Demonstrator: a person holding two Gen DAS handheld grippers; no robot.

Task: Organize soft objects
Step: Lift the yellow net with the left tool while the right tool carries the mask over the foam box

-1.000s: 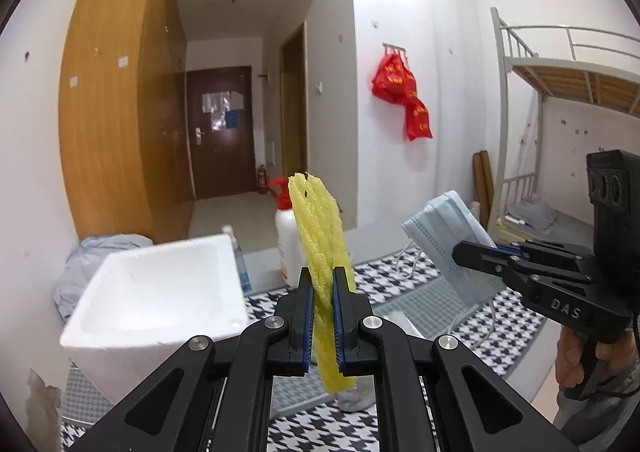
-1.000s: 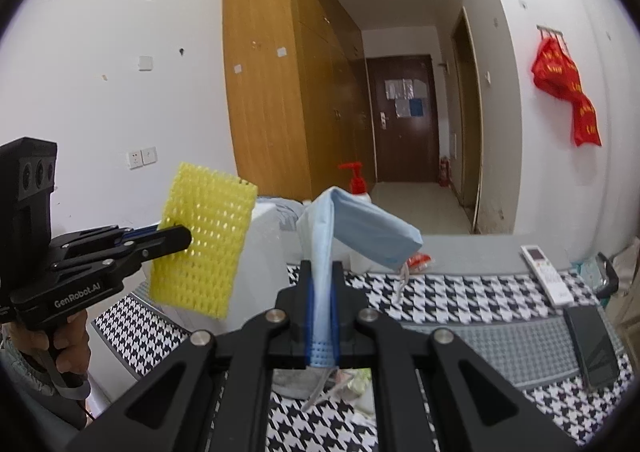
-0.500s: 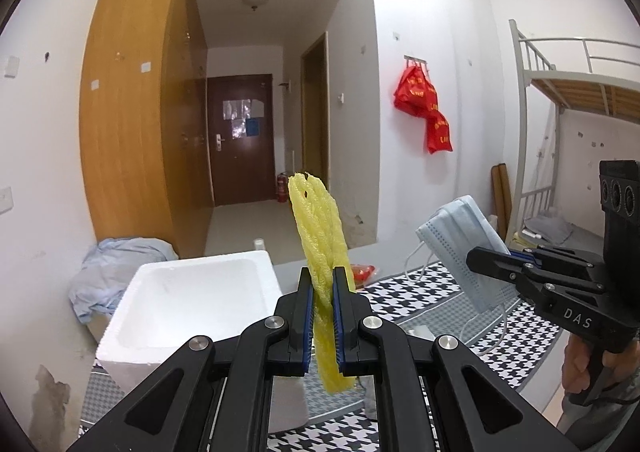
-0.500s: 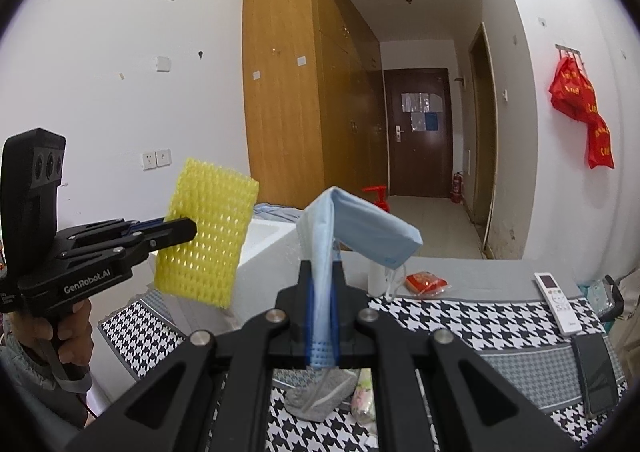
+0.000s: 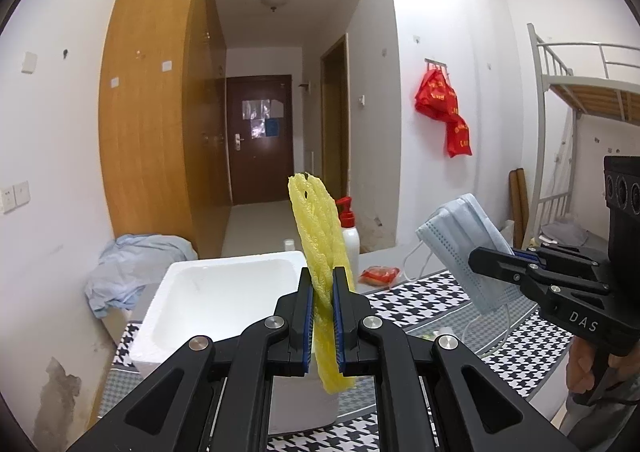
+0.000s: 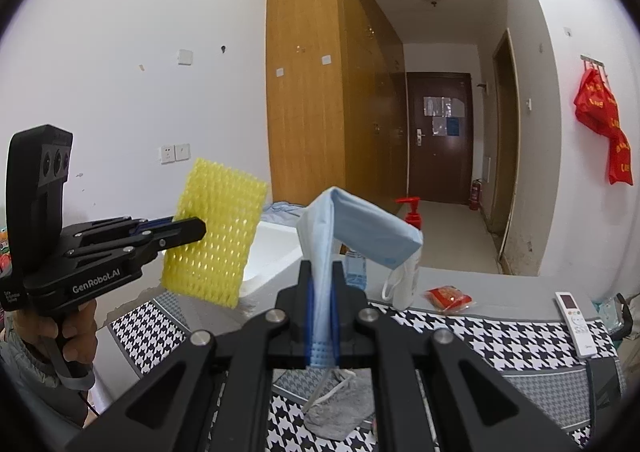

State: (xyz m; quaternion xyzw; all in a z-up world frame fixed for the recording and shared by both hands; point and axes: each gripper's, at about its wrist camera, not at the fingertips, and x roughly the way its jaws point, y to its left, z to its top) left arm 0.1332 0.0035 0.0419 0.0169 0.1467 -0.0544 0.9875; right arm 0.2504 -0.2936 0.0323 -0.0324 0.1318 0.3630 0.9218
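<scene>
Your left gripper [image 5: 322, 322] clamped on yellow foam net [image 5: 320, 244], net held upright in air above near rim of white foam box [image 5: 224, 284]. Your right gripper [image 6: 321, 318] clamped on blue face mask [image 6: 360, 230], mask raised above houndstooth cloth [image 6: 480, 336], ear loops hanging. Grey sock [image 6: 340, 408] lies on cloth below mask.

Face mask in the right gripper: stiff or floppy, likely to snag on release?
Likely floppy: the face mask folds over above the right gripper. Probably very light, since a pinch at one edge carries it. Its ear loops dangle free, so they may snag.
</scene>
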